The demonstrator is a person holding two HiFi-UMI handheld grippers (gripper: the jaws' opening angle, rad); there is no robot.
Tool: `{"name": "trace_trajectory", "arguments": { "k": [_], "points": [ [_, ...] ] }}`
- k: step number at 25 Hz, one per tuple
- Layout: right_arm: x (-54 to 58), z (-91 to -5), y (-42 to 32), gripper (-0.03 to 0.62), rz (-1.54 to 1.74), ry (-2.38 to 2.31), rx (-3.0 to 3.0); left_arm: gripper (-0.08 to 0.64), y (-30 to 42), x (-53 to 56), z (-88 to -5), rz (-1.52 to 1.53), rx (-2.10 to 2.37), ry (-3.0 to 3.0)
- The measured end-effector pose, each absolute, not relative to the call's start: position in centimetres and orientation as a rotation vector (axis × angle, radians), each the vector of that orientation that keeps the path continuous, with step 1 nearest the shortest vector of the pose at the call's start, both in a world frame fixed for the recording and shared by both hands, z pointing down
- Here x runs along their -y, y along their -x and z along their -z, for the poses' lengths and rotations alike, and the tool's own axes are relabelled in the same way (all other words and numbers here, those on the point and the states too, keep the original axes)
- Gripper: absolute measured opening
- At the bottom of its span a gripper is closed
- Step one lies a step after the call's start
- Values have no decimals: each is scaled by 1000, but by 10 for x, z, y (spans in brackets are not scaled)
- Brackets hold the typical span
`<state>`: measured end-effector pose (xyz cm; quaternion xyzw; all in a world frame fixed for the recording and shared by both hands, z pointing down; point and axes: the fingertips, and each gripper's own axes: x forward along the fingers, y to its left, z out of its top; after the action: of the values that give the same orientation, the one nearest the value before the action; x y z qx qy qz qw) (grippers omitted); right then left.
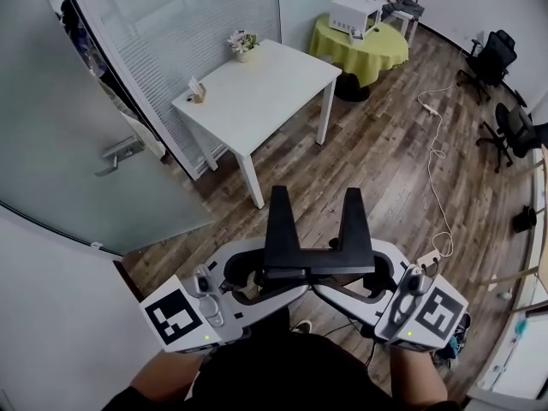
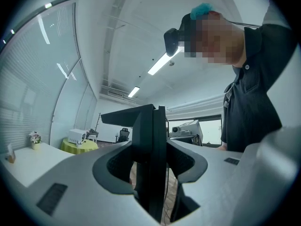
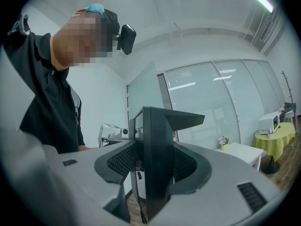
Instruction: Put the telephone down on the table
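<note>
Showing both prongs (image 1: 282, 217) of the telephone (image 1: 317, 259): head view only.

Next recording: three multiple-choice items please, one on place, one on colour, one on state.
1. Where does the small pot of flowers stand?
A. on the white rectangular table
B. on an office chair
C. on the floor
2. What colour is the round cloth under the white microwave?
A. red
B. yellow-green
C. blue
3. The black two-pronged telephone is:
A. lying on the white table
B. on the floor
C. clamped between the left gripper and the right gripper
Answers:
1 A: it sits at that table's far corner.
2 B: the cloth shows yellow-green.
3 C: both pairs of jaws press on it in the air.
</note>
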<state>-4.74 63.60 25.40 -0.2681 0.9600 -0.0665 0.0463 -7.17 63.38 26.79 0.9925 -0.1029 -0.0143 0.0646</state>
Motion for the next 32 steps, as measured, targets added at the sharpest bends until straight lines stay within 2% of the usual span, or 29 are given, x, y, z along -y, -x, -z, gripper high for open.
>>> {"name": "trace_trajectory", "arguments": {
  "k": [19, 32],
  "points": [
    [-452, -255, 94, 229, 225, 935, -2873, 207, 114, -450, -279, 75, 184, -2974],
    [-367, -272, 36, 229, 237, 945, -2876, 207, 58, -364, -291, 55, 180, -2975]
  ]
}}
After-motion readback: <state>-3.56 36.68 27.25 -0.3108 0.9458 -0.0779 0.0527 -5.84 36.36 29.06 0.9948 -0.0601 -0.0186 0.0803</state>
